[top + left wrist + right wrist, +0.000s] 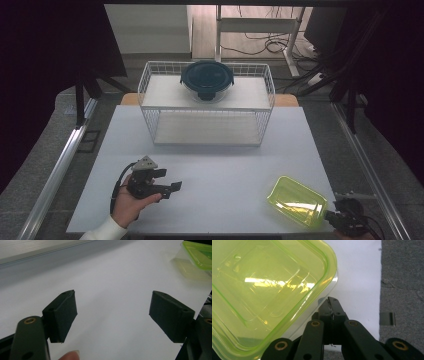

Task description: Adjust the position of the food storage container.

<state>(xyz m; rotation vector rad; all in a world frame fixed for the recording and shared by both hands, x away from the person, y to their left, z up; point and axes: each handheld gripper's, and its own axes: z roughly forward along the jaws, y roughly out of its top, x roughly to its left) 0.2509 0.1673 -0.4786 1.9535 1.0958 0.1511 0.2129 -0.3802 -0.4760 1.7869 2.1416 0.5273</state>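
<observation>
On the white tabletop (210,170) in the high view, the left hand-held gripper (169,181) is lying in the person's upturned hand (131,205) near the front left, its jaws spread and holding nothing. At the front right corner, the right hand-held gripper (327,215) is meeting the near rim of the translucent yellow-green plastic container (296,201), which is sitting tilted with its far edge raised. Farther back, a white wire shelf rack (150,95) is carrying a round dark blue lidded bowl (206,80) on its upper level; its lower level is bare.

In the left gripper view, the two black jaws are standing well apart over bare tabletop, with the yellow-green container (200,252) showing off at the upper right, well away from them.

In the right gripper view, the jaws are pressed together on the container's (262,295) rim, pinching its edge near a rounded corner.

Judging from this, the grasp is already being made and the lift is starting. What is left is carrying the container off the tabletop, likely to the rack, though the destination is only a guess.
</observation>
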